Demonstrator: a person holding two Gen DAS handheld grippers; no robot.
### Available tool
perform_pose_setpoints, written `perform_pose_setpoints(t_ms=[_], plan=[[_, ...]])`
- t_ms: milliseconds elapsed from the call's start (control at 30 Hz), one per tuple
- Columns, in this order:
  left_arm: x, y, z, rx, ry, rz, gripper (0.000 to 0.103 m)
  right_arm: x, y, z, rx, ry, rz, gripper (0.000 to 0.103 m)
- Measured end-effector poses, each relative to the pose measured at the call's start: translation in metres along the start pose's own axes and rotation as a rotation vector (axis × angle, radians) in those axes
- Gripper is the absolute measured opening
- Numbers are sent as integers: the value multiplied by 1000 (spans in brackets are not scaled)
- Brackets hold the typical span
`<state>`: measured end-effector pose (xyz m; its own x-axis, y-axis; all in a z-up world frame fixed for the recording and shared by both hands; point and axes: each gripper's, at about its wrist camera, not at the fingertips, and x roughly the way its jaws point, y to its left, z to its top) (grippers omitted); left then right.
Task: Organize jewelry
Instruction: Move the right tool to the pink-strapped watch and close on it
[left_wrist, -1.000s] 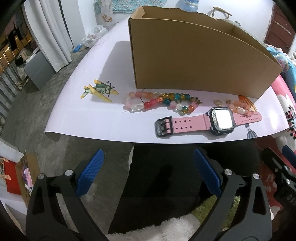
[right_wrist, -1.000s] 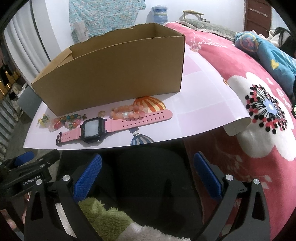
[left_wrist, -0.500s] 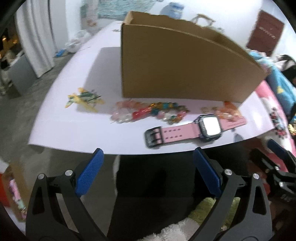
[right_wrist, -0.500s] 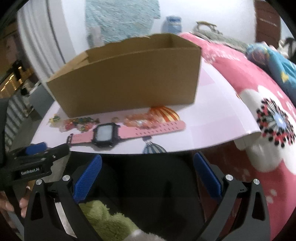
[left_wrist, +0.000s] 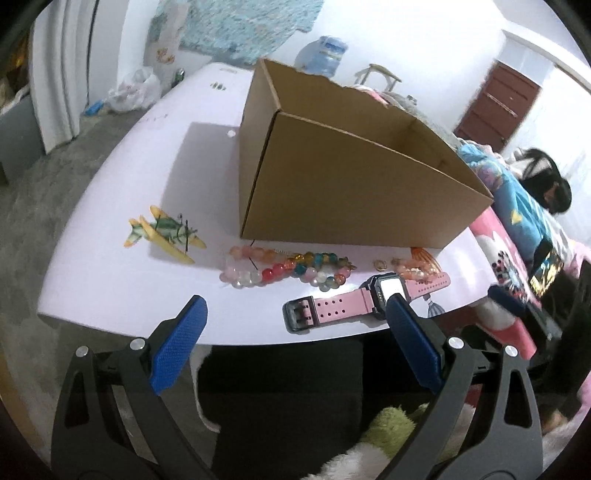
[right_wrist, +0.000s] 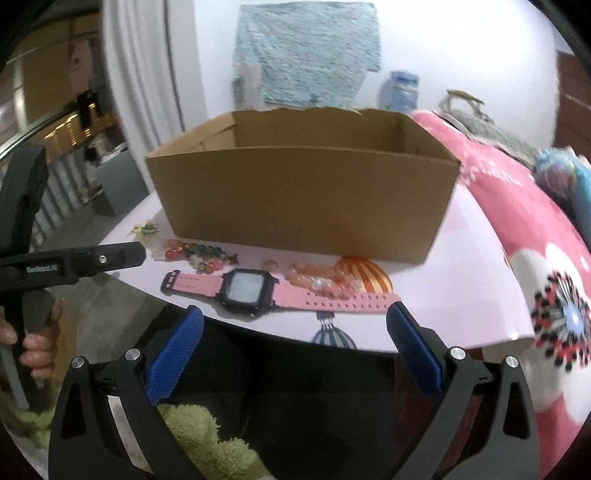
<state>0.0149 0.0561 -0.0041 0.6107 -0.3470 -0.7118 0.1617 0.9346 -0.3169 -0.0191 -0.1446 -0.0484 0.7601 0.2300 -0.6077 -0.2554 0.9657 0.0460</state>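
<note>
A pink-strapped watch (left_wrist: 365, 301) (right_wrist: 266, 290) lies near the front edge of the white sheet. Behind it lie a multicoloured bead bracelet (left_wrist: 288, 269) (right_wrist: 195, 253), an orange bead bracelet (left_wrist: 417, 267) (right_wrist: 321, 280) and a small gold piece (left_wrist: 380, 263) (right_wrist: 270, 264). An open cardboard box (left_wrist: 351, 192) (right_wrist: 303, 199) stands behind them. My left gripper (left_wrist: 295, 328) is open and empty, just in front of the watch. My right gripper (right_wrist: 295, 339) is open and empty, close in front of the watch.
A printed yellow-green plane (left_wrist: 164, 232) marks the sheet at the left. A pink floral bedspread (right_wrist: 535, 258) lies to the right. The left gripper's body (right_wrist: 74, 264) shows at the left of the right wrist view. A green plush thing (right_wrist: 207, 443) lies below.
Both grippers have risen and moved closer to the sheet's front edge; the box's inside now shows. The jewelry has not moved. Both grippers stay open.
</note>
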Motion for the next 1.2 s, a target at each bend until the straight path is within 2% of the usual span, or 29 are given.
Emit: perform_pose_setpoints(t_ms=[167, 267, 333, 367, 433, 633, 700, 967, 1067, 1100, 1200], plan=[[-5, -14, -5, 157, -21, 53, 94, 7, 8, 5, -109, 6, 75, 96], [-6, -28, -14, 267, -30, 68, 90, 15, 19, 8, -212, 35, 154, 91], [-2, -38, -21, 337, -22, 75, 76, 23, 25, 11, -276, 60, 197, 88], [1, -42, -24, 369, -10, 76, 74, 26, 28, 13, -308, 67, 207, 84], [5, -46, -29, 407, 2, 76, 61, 34, 32, 19, -367, 82, 216, 77], [10, -50, -34, 497, 17, 69, 42, 57, 30, 30, -489, 177, 258, 61], [12, -52, -35, 531, 15, 79, 36, 61, 30, 31, -521, 205, 273, 60], [21, -62, -37, 641, 12, 88, 35, 78, 32, 30, -595, 299, 329, 51], [26, -68, -38, 676, 18, 89, 35, 83, 23, 38, -545, 337, 384, 48], [28, -70, -39, 694, 18, 100, 35, 85, 21, 41, -532, 348, 399, 44], [34, -74, -45, 759, 5, 128, 35, 89, 11, 46, -476, 391, 458, 42]])
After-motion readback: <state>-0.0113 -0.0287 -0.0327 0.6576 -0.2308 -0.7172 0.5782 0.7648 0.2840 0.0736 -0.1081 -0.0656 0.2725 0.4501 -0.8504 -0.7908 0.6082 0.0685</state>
